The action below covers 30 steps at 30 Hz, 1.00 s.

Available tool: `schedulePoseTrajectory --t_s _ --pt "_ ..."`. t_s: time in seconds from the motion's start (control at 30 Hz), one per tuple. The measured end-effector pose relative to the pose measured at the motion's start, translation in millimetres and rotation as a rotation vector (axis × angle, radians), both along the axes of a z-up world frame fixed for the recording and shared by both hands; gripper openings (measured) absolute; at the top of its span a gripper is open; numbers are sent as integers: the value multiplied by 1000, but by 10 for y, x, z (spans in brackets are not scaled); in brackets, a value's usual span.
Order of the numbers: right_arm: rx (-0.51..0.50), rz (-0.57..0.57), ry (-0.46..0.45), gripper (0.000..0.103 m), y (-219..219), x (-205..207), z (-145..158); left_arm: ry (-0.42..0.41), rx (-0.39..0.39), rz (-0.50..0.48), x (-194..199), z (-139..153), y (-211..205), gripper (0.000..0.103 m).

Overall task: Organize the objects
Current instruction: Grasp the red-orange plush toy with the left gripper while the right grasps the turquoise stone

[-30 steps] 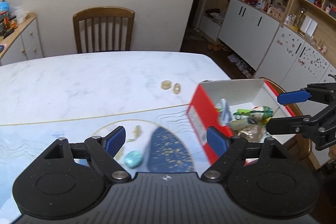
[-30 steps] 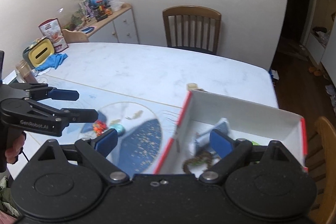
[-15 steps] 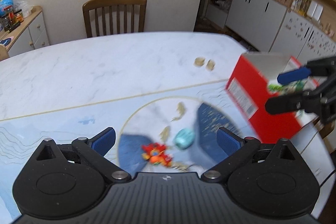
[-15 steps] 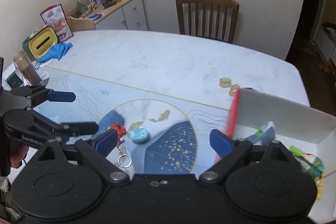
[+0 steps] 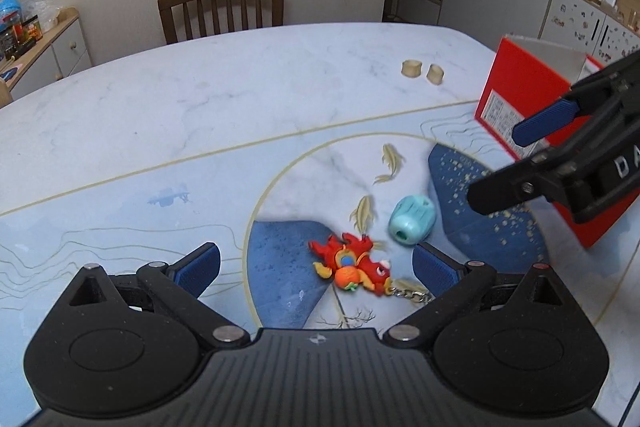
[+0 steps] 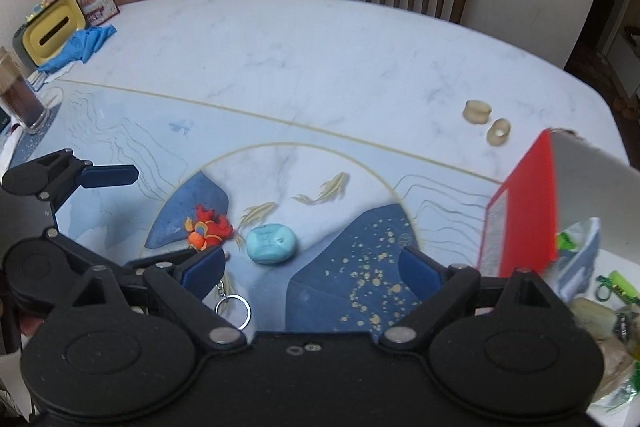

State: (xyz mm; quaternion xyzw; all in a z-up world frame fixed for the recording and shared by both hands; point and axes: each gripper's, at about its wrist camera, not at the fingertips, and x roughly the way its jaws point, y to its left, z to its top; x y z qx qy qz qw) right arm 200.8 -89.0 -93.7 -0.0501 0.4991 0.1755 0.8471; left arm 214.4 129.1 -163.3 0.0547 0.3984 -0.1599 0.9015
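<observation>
A red dragon keychain toy (image 5: 348, 267) (image 6: 208, 227) lies on the table mat, its chain and ring (image 6: 234, 311) trailing toward me. Just right of it lies a teal oval object (image 5: 412, 221) (image 6: 271, 243). My left gripper (image 5: 316, 265) (image 6: 132, 215) hangs low over the toy, open wide, with the toy between its fingers but untouched. My right gripper (image 6: 312, 267) (image 5: 520, 159) is open and empty, above the mat near the teal object. The red box (image 5: 520, 99) (image 6: 520, 211) stands to the right and holds several small items.
Two small beige rings (image 5: 412, 69) (image 6: 476, 111) lie beyond the box. A yellow tissue box (image 6: 56, 31), a blue cloth (image 6: 84, 43) and a glass jar (image 6: 20, 99) sit at the table's left end. A wooden chair (image 5: 224, 7) stands at the far side.
Both grippers have swung left, away from the red box, and come down toward the mat. The toy and teal object now sit close under them. The left jaws have widened.
</observation>
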Motion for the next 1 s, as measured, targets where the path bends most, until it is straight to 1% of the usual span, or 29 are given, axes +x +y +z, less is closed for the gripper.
schedulePoseTrajectory --t_s 0.2,0.27,0.43,0.6,0.63,0.77,1.0 --pt "22 -40 50 92 89 122 -186 -9 9 -25 -11 -130 -69 103" --pt "20 -45 63 88 126 146 -243 -9 12 -29 -12 -160 -97 103" --pt "17 -52 83 84 204 204 -344 -16 8 -34 -6 -209 -146 102" --pt "10 -54 94 80 257 240 -397 -13 0 -16 13 -250 -132 101" --pt "9 -54 96 79 260 249 -408 -12 -1 -13 15 -254 -125 99" --pt "0 -53 100 76 284 268 -435 -20 2 -6 -5 -265 -112 94" --pt "-17 -56 93 65 328 312 -468 -37 16 -13 -15 -239 -150 71"
